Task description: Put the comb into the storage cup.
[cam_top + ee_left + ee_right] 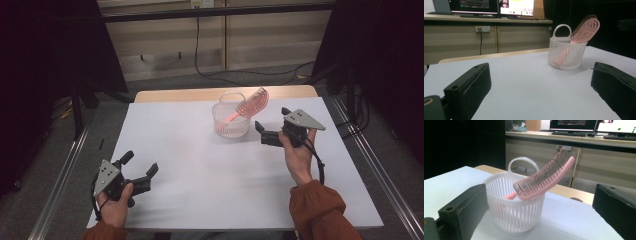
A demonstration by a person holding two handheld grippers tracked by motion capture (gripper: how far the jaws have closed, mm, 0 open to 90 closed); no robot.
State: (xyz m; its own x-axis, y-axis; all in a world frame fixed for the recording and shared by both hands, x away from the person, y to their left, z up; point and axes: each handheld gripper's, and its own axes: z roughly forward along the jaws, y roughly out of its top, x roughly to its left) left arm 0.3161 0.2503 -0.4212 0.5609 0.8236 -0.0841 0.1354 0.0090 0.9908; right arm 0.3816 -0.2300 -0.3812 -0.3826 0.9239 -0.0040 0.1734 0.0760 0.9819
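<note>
1. A white basket [230,120] stands upright on the table [200,165], near the middle of the far edge. Its slotted wall and looped handle keep the contents in sight from every side.
2. A pink hairbrush [251,103] stands in the basket handle-down. Its bristled head leans out over the rim on the side toward the right edge of the table; the rim props it, so the head stays free to be gripped.
3. The right gripper [272,131] is held just beside the basket, on its right-edge side, and does not touch it. Its jaws are spread wide and hold nothing. In the right gripper view the brush head [544,177] lies between the two jaws but farther off, which suggests the gripper is lined up with the brush.
4. The left gripper [140,167] rests low near the near-left corner of the table, well apart from the basket. Its jaws are likewise spread and hold nothing. It faces the basket [567,53] across bare table, probably parked clear of the working hand.
5. The person's hands grasp each gripper from behind, leaving the jaws unobstructed.
</note>
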